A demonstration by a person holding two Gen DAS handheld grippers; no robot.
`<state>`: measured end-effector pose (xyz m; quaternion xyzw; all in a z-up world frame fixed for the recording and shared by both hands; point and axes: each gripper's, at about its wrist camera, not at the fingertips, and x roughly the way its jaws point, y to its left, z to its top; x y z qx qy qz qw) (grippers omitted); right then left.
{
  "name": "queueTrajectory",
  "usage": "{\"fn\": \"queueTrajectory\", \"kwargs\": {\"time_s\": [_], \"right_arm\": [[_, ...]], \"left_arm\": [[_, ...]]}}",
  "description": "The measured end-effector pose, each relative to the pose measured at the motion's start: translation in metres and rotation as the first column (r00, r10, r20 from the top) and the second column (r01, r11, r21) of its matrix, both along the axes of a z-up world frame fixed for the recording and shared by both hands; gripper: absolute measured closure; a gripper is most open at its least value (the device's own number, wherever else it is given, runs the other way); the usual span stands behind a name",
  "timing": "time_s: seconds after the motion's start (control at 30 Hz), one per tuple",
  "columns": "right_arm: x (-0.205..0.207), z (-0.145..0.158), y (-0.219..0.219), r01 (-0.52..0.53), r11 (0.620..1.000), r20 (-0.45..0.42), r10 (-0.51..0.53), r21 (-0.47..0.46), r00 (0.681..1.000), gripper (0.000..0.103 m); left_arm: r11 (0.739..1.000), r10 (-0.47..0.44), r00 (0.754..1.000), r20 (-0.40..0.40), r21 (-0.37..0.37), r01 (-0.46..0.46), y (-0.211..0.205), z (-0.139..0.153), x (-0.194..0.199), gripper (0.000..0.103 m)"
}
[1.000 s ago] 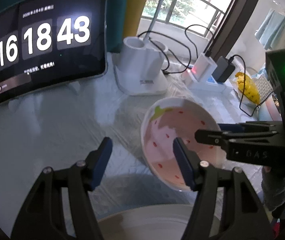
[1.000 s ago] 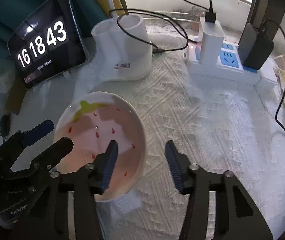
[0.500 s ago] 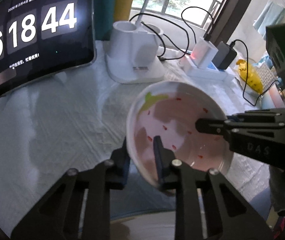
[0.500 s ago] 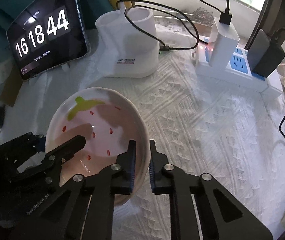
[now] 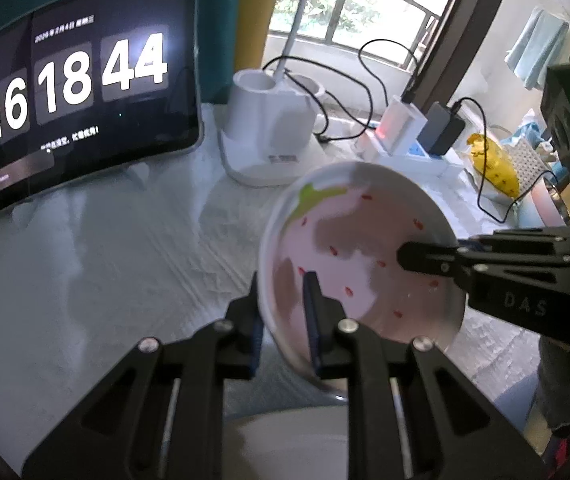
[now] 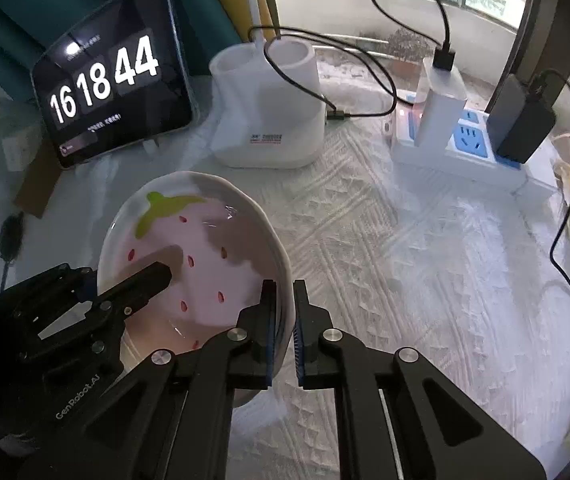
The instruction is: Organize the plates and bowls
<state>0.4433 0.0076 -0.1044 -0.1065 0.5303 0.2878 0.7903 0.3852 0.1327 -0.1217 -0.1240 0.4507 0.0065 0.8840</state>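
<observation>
A pink strawberry-pattern bowl (image 5: 365,248) with a white rim is held between both grippers above the white tablecloth. My left gripper (image 5: 285,312) is shut on its near-left rim, one finger inside and one outside. My right gripper (image 6: 283,320) is shut on the bowl's (image 6: 197,256) right rim. The right gripper shows in the left wrist view (image 5: 437,260) and the left gripper in the right wrist view (image 6: 141,280). A white plate's rim (image 5: 293,440) shows low in the left wrist view, below the bowl.
A tablet clock (image 5: 73,108) stands at the back left. A white holder (image 5: 269,136) sits behind the bowl, with cables and a power strip (image 6: 457,148) to its right. A yellow bag (image 5: 493,164) lies at the far right.
Both grippers closed from open onto the bowl's rim. The bowl now looks raised and tilted toward the left wrist camera.
</observation>
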Motion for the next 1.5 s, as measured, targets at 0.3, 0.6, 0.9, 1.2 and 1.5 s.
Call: {"fn": "queueTrajectory", "kwargs": {"time_s": [0.3,0.6,0.9,1.2,1.5], "right_arm": [[-0.016,0.031,-0.014,0.011,0.999,0.054,-0.013,0.045,0.998,0.095],[-0.039,0.057,-0.033,0.002,0.995,0.118,-0.014,0.102,0.993,0.095],[-0.059,0.074,-0.054,-0.003,0.993,0.151,-0.016,0.122,0.988,0.095],[-0.079,0.088,-0.083,0.012,0.989,0.180,-0.038,0.145,0.983,0.095],[-0.102,0.093,-0.117,0.037,0.986,0.196,-0.069,0.162,0.978,0.095]], "left_arm": [[1.000,-0.019,0.999,0.042,0.023,0.018,-0.016,0.022,-0.016,0.085],[0.998,-0.035,0.995,0.092,0.053,0.031,-0.033,0.048,-0.036,0.085],[0.992,-0.056,0.988,0.144,0.116,0.040,-0.057,0.069,-0.059,0.085],[0.987,-0.097,0.981,0.170,0.145,0.073,-0.083,0.088,-0.076,0.085],[0.985,-0.124,0.973,0.195,0.142,0.097,-0.114,0.098,-0.096,0.085]]}}
